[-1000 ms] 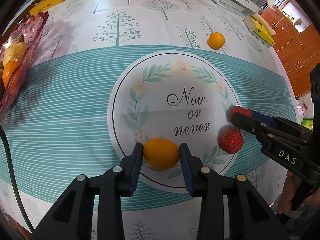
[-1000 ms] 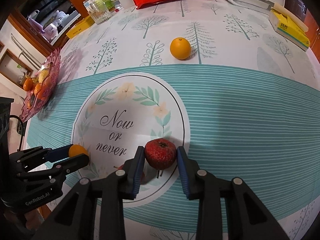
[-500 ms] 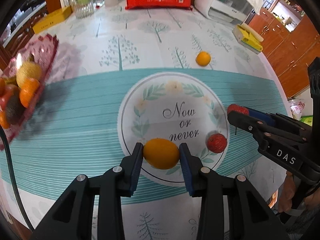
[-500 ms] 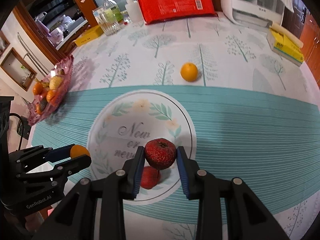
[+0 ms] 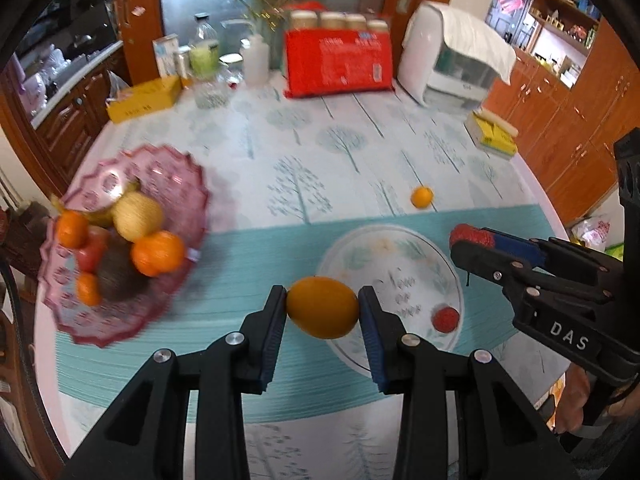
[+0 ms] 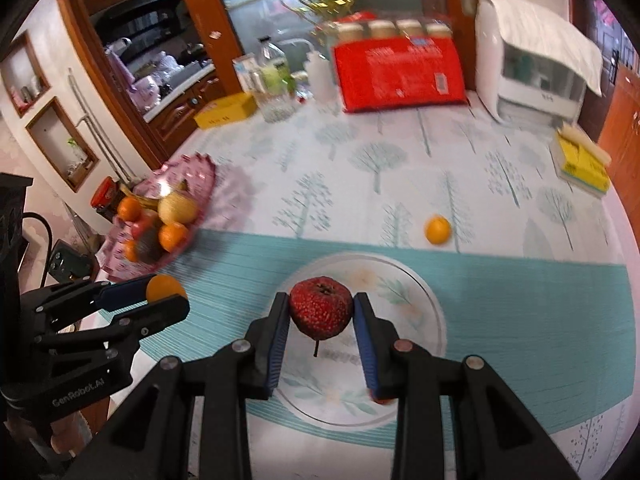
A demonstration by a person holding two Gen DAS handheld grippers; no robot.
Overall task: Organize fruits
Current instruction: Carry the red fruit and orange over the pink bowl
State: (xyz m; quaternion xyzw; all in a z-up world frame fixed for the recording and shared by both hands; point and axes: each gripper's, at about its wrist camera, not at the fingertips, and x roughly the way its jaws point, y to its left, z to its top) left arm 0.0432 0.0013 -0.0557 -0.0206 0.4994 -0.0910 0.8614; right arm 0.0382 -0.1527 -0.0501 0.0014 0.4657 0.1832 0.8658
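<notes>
Left gripper (image 5: 322, 306) is clamped on an orange fruit (image 5: 322, 307), held up off the table (image 5: 256, 368) above the teal band near the front edge, while the right gripper (image 6: 321, 316) pinches a bumpy red fruit (image 6: 321, 313) in the air over the round printed medallion (image 6: 416, 280). Over by the left edge sits the pink fruit plate (image 5: 168, 184), loaded with oranges and a pale yellow fruit. A second red fruit (image 5: 446, 319) lies on the medallion, and a lone small orange (image 6: 437, 230) rests farther back toward the right edge.
</notes>
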